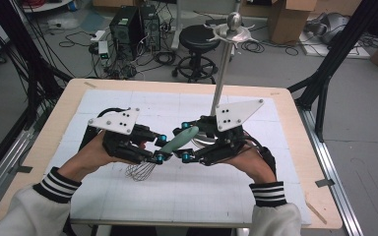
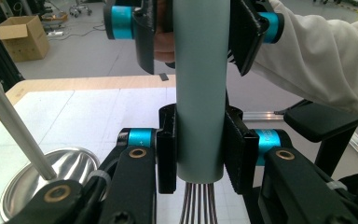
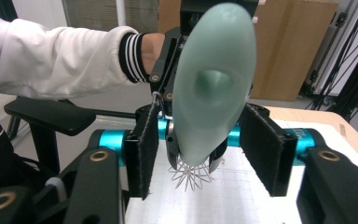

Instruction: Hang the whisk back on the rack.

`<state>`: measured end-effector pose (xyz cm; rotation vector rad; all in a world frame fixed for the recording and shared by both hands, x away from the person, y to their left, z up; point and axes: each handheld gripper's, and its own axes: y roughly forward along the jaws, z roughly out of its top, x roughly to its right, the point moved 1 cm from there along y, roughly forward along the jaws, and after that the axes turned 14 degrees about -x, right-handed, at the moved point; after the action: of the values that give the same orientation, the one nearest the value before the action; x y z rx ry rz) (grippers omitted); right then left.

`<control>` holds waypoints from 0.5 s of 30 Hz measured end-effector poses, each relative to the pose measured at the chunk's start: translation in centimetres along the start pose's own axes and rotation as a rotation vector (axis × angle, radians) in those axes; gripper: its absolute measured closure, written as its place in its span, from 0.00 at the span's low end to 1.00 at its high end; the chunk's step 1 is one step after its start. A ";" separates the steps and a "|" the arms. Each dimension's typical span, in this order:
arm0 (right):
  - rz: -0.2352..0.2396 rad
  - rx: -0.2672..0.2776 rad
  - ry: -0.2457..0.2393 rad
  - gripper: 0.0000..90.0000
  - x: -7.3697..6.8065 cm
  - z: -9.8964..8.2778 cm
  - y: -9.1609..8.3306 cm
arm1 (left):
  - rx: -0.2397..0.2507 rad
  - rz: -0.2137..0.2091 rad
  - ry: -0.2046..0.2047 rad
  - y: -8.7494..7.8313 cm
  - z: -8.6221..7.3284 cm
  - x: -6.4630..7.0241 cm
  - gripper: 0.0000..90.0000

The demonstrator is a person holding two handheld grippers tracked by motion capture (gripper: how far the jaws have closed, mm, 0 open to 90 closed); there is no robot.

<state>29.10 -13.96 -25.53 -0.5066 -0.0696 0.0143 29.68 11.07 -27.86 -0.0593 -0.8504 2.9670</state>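
Whisk handoff over the table

Your left gripper (image 2: 200, 149) pinches the whisk (image 1: 174, 142) low on its smooth, slippery-looking handle; right gripper (image 3: 205, 154) jaws flank the top, not touching (light thing, wires bend easily).

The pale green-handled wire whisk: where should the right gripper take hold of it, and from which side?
Probably on the upper, free end of the pale green-handled wire whisk, coming from the right. The left gripper already clamps the handle just above the wires. The right gripper has its pads either side of the rounded, widening end, not yet pressing.
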 end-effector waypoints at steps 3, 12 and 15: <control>0.001 -0.010 0.004 0.65 0.0 0.0 0.0 | 0.003 -0.002 -0.002 0.1 0.0 0.0 0.77; -0.008 -0.028 0.003 0.73 -0.1 0.0 0.1 | -0.015 0.004 0.000 0.4 -0.1 -0.1 0.77; -0.013 -0.036 0.002 0.73 0.0 0.0 0.2 | -0.019 0.010 -0.004 0.5 -0.1 -0.2 0.76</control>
<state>29.10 -13.75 -25.60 -0.5424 -0.0714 -0.0003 29.82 10.70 -28.22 -0.0593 -0.8816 2.9696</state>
